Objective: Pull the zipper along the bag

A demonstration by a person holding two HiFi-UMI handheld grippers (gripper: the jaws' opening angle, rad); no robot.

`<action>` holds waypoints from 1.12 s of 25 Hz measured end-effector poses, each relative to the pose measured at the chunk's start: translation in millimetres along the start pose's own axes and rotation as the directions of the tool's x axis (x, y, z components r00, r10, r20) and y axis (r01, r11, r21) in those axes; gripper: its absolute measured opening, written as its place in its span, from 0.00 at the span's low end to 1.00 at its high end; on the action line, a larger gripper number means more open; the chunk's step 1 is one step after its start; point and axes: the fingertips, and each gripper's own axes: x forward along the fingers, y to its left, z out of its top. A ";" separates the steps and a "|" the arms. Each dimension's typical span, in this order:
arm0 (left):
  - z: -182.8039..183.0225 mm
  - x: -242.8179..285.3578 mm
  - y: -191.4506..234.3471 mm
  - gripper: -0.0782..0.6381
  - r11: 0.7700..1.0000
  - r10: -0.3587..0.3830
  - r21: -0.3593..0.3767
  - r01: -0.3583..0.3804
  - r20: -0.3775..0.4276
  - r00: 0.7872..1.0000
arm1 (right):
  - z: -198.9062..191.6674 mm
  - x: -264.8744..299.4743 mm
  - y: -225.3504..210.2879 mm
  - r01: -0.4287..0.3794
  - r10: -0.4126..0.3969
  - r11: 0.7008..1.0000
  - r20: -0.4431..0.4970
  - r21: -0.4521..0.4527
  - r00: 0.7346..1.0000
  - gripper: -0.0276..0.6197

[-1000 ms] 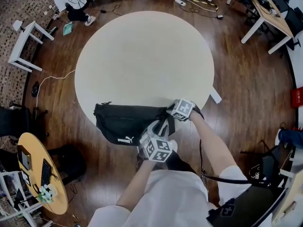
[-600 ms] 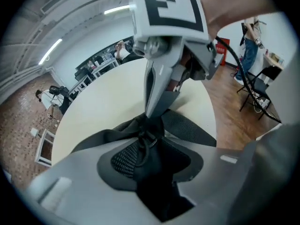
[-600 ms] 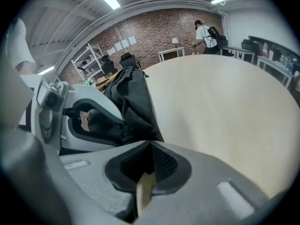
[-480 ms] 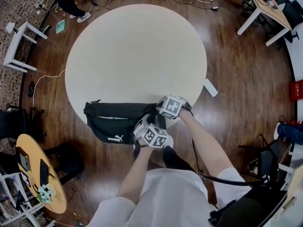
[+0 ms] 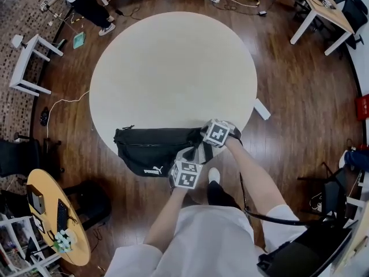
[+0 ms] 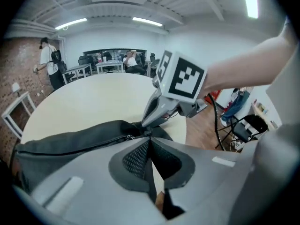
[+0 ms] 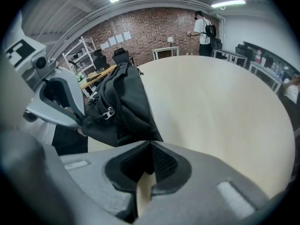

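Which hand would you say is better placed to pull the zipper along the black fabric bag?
Left. The left gripper has just closed beside the small metal zipper pull, nothing visibly between its jaws; the right gripper pinches the black fabric bag's end, anchoring it.

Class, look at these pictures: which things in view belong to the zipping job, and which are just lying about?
Part of the job: black bag; its zipper; left gripper, jaws just closed by the zipper, nothing seen between them; right gripper, shut on the bag's end; round table beneath.
Just lying about: white stool; small wooden table; floor cable.
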 end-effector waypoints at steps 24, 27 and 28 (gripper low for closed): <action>-96.7 -163.0 379.2 0.13 0.959 0.212 -0.210 -0.189 0.095 0.973 | -10.5 8.7 -13.8 0.374 -0.338 0.927 -0.362 0.032 0.869 0.03; -118.5 -127.8 424.1 0.14 0.976 0.194 -0.109 -0.189 0.031 0.981 | -8.8 14.4 -13.5 0.384 -0.350 0.923 -0.402 0.003 0.846 0.03; -123.3 -111.9 430.9 0.13 0.982 0.178 -0.065 -0.177 0.008 0.984 | -8.1 15.9 -14.3 0.390 -0.354 0.921 -0.411 0.002 0.840 0.03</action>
